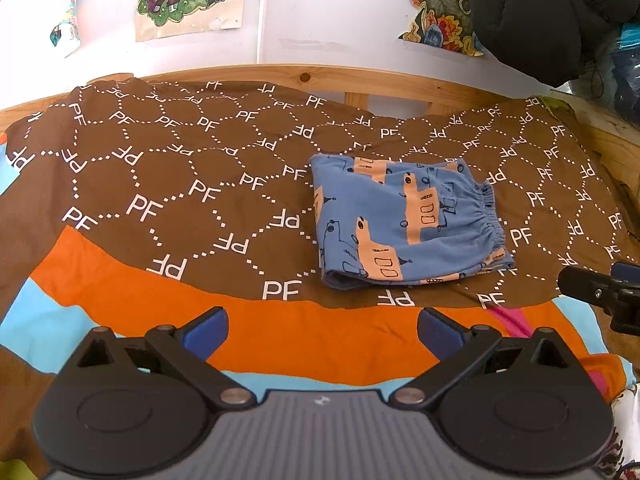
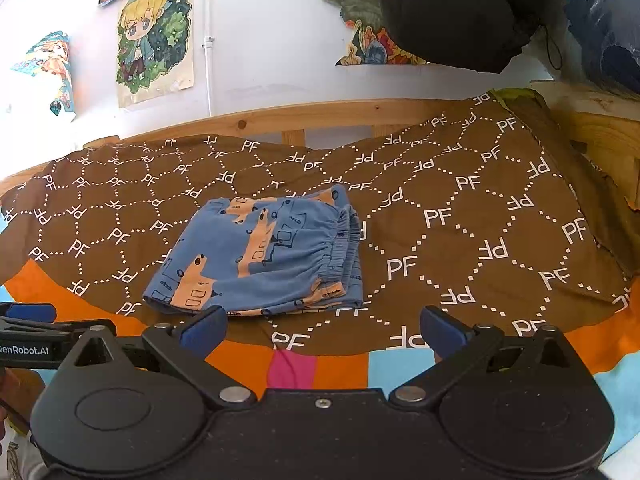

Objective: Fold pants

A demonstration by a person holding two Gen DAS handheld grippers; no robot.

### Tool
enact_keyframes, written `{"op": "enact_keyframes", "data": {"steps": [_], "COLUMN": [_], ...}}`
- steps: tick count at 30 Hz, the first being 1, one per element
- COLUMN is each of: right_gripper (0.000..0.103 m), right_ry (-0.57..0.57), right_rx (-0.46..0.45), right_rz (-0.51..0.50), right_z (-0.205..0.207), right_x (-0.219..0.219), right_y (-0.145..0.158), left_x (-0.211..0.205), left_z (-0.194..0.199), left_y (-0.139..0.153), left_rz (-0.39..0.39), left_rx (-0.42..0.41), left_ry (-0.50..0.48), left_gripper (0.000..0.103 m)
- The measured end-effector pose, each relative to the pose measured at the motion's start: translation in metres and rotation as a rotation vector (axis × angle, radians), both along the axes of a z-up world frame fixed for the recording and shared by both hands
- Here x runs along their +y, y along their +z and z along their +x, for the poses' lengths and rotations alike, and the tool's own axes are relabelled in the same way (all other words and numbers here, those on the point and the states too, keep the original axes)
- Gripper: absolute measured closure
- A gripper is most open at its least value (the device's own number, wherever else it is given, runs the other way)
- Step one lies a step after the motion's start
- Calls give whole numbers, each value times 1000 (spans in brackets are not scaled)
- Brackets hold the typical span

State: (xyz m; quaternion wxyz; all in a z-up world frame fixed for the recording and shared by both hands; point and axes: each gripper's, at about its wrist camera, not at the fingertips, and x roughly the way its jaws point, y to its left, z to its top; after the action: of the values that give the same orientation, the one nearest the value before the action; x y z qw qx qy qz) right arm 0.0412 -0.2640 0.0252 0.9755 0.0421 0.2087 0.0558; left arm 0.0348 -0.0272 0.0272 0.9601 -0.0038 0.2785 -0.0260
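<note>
Pants (image 1: 404, 224), blue with orange print, lie folded in a compact stack on the brown PF-patterned bedspread (image 1: 180, 184), ahead of the left gripper (image 1: 322, 330), whose fingers are spread wide and empty; from the right wrist, the right gripper (image 2: 322, 330) gapes apart just short of the stack

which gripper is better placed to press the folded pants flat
Right, probably. In its own view the folded pants lie just beyond its open right gripper, near the left fingertip. From the open left gripper they sit farther off, toward the right.
</note>
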Motion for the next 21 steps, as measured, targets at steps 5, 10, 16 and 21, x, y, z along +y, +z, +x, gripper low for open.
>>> {"op": "enact_keyframes", "data": {"steps": [5,10,16,21], "right_gripper": [1,1,1,1], "right_ry": [0,0,1,1], "right_rx": [1,2,5,5], "right_rz": [0,1,1,1], "right_z": [0,0,1,1], "right_x": [0,0,0,0], "right_y": [0,0,-2,-2], "left_x": [0,1,1,1], "left_z": [-1,-1,0,-1], "left_y": [0,-1,-1,-1], "left_rz": [0,1,0,1], "left_rx": [0,1,2,1], "left_ry": [2,1,0,1], "left_gripper": [0,0,0,0]}}
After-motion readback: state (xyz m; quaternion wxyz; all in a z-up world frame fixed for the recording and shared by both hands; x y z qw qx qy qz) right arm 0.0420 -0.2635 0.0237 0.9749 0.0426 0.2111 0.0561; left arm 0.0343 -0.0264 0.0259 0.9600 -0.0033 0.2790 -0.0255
